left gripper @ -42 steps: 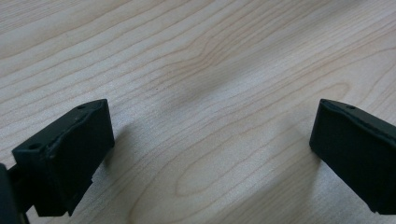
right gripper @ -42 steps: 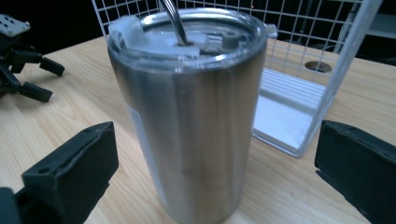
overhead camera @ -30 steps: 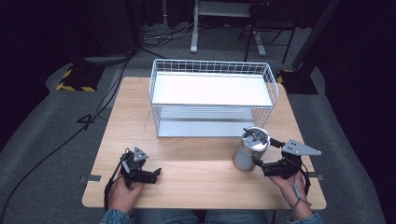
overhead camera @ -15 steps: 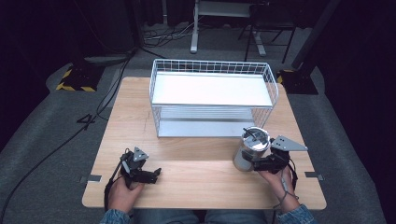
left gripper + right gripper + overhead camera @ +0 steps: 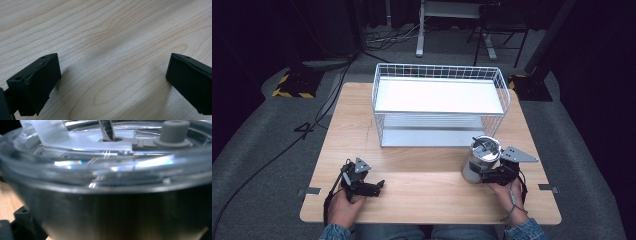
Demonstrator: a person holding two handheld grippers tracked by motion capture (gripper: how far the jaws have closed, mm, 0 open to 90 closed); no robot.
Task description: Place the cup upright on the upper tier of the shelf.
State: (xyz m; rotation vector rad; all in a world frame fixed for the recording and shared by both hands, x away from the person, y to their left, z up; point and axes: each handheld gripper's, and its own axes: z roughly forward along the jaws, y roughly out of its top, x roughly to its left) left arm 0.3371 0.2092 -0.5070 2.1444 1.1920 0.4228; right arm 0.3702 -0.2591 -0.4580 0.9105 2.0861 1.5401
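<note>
Tumbler [image 5: 480, 159] looks top-heavy; right gripper [image 5: 486, 175] jaws straddle it, grip unclear, so it might tip. Left gripper [image 5: 379, 186] spread open, idle.

- My left gripper [image 5: 379, 185] rests low near the table's front edge, jaws spread wide, nothing between them.
- My right gripper [image 5: 477, 172] reaches forward and left, jaws around the steel tumbler [image 5: 481, 159].

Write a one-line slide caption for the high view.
Right gripper at a steel tumbler before a wire rack; left gripper rests apart.
</note>
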